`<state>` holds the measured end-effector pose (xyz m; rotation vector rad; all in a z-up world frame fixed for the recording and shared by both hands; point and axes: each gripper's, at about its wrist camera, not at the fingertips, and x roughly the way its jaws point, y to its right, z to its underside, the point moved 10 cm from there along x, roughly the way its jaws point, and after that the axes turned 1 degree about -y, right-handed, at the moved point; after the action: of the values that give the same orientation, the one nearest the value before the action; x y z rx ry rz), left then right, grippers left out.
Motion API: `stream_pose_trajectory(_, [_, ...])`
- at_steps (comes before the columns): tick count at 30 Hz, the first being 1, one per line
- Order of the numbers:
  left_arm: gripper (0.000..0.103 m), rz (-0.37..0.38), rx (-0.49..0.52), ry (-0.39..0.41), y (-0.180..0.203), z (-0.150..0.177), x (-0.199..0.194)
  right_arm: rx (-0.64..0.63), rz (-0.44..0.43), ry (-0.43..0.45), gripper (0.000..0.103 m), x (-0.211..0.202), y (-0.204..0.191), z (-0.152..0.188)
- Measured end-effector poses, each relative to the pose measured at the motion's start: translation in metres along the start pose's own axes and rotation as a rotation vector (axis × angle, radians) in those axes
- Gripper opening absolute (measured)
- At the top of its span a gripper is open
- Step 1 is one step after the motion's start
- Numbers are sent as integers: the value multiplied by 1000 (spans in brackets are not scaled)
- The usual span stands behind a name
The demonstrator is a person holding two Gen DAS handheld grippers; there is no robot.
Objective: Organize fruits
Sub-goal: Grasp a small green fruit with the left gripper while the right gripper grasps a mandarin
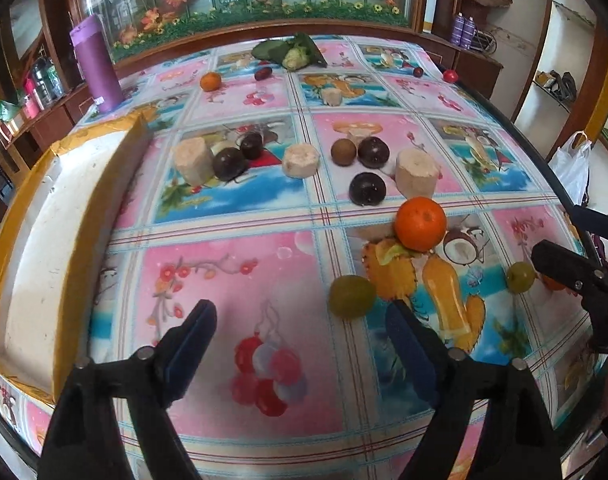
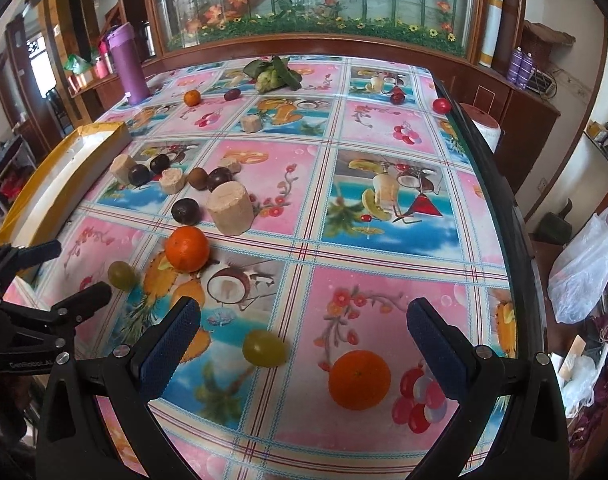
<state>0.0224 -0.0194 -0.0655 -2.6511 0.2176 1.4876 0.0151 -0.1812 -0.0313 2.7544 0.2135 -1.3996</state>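
Observation:
Fruits lie scattered on a colourful printed tablecloth. My left gripper (image 1: 299, 336) is open and empty, low over the cloth, with a green grape (image 1: 352, 296) just ahead by its right finger and an orange (image 1: 421, 223) beyond. My right gripper (image 2: 304, 336) is open and empty, with a green grape (image 2: 263, 348) and an orange (image 2: 360, 380) on the cloth between its fingers. Dark round fruits (image 1: 368, 188) and pale cut chunks (image 1: 418, 173) sit mid-table. The right gripper also shows in the left wrist view (image 1: 572, 272).
A white box with yellow taped rim (image 1: 43, 216) stands at the left edge. A purple bottle (image 1: 95, 64) stands at the back left. Leafy greens (image 1: 291, 54), a small orange (image 1: 210, 81) and red fruits (image 1: 450, 76) lie far back. The table edge (image 2: 516, 240) is on the right, with plastic bags (image 2: 584, 264) beyond.

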Motion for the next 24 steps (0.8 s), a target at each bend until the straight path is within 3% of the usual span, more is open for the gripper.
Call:
stream_pose_trajectory(3, [72, 15, -16, -32, 5, 3, 9, 0, -4, -1, 103, -1, 3, 2])
stream_pose_trajectory(6, [61, 22, -17, -6, 9, -2, 8, -4, -4, -1, 103, -2, 6, 3])
stream_pose_trajectory(8, [36, 60, -32, 13, 13, -6, 6, -4, -16, -1, 103, -2, 5, 4])
stream_pose_trajectory(9, [28, 91, -39, 10, 17, -7, 6, -5, -26, -1, 103, -1, 4, 3])
stream_pose_trajectory(16, [27, 54, -78, 7, -2, -2, -7, -68, -147, 3, 103, 10, -37, -13])
stream_pose_trajectory(21, [27, 41, -92, 21, -31, -1, -11, -100, -171, -29, 103, 33, -67, -18])
stream_pose_trajectory(24, [27, 54, -85, 18, -41, 1, -10, -87, -169, -58, 94, 45, -77, -19])
